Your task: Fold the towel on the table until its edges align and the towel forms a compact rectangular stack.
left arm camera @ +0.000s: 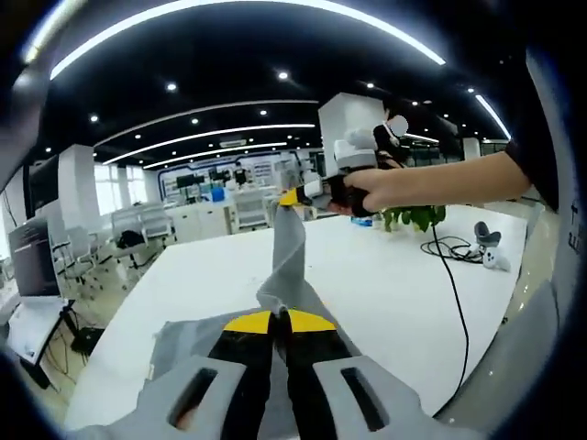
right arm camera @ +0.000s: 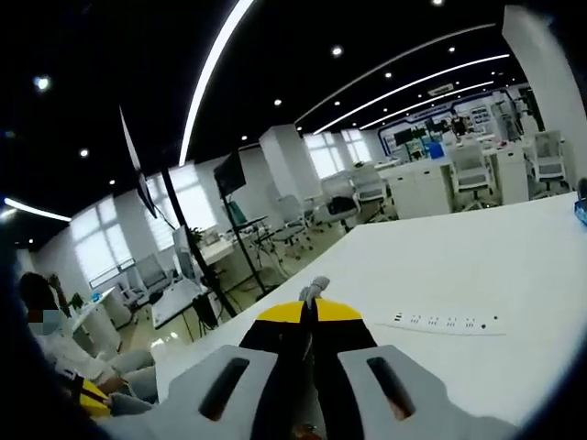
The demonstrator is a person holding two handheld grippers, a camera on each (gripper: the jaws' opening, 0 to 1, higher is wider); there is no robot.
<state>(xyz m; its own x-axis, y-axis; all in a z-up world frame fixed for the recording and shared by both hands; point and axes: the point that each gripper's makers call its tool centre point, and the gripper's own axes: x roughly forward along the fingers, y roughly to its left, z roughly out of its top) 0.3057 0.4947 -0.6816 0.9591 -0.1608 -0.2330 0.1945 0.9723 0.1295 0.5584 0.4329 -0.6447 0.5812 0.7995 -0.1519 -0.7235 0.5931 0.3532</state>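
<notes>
Ceiling strip lights are glaring from 12 o'clock; the white desk is reflecting brightly; edges are bending and blurring.

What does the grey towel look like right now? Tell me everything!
The grey cloth towel is soft and plain. It hangs stretched in the air above the white table, pulled into a narrow twisted band. The left gripper pinches one end shut, the right gripper pinches the far end, and a small grey tuft pokes past its yellow tips.
</notes>
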